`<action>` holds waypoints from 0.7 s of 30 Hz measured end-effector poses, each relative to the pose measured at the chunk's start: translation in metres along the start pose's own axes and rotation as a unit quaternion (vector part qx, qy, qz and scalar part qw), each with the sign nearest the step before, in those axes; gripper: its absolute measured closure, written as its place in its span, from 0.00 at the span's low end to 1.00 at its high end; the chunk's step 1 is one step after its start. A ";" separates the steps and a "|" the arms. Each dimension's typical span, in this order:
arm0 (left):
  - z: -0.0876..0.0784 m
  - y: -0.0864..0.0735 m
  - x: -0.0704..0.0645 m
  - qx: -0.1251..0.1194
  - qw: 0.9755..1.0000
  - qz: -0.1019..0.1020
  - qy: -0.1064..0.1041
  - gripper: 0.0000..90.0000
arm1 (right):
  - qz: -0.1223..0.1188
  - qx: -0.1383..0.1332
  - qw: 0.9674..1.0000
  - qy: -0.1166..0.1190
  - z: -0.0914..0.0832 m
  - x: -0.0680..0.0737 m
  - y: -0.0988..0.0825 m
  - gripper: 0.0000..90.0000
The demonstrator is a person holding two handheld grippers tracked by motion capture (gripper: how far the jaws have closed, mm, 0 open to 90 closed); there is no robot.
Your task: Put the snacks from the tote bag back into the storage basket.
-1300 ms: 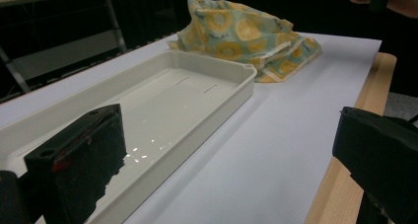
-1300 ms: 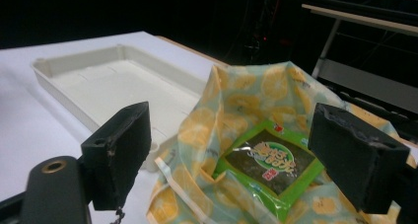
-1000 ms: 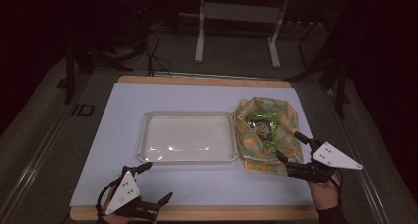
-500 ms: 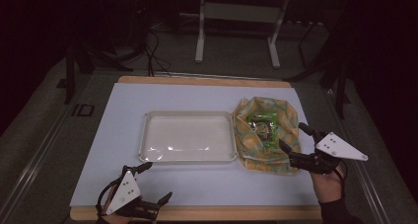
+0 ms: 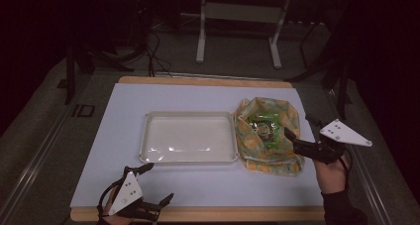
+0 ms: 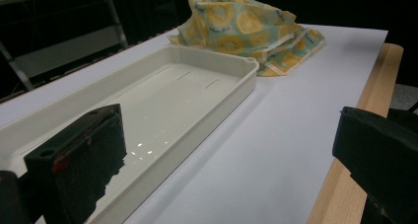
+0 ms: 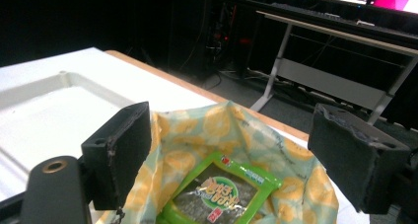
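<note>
Where the lemon-print cloth bag [image 5: 267, 136] gapes, green snack packet [image 7: 222, 194] inside, both hand-held grippers wide open, empty.

Glossy plastic tray [image 5: 188, 138], soft printed cloth bag [image 5: 270, 136], shiny foil packet [image 7: 222, 194]

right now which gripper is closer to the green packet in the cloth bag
Right. The right gripper hangs open right beside the green packet in the cloth bag; the left gripper sits across the table, near the tray's front corner.
</note>
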State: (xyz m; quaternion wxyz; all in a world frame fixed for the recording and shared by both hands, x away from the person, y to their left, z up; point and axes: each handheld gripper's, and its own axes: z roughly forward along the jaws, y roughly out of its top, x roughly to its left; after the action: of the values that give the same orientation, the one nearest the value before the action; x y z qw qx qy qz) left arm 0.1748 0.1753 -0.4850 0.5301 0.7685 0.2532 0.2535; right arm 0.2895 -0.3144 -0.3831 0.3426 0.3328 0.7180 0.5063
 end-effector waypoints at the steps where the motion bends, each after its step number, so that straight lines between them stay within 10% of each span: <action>1: 0.000 0.000 0.000 0.000 1.000 0.000 0.000 0.00 | 0.003 0.000 1.000 -0.002 0.001 -0.001 0.002 0.18; 21: 0.001 0.000 -0.001 0.008 1.000 0.003 -0.004 0.00 | 0.031 0.051 0.998 -0.005 0.038 -0.023 0.007 0.18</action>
State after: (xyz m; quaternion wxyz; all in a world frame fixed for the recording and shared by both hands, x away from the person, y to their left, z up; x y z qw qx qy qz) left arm 0.1748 0.1738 -0.4859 0.5244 0.7743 0.2507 0.2503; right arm 0.3348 -0.3124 -0.3826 0.3133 0.3746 0.7302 0.4779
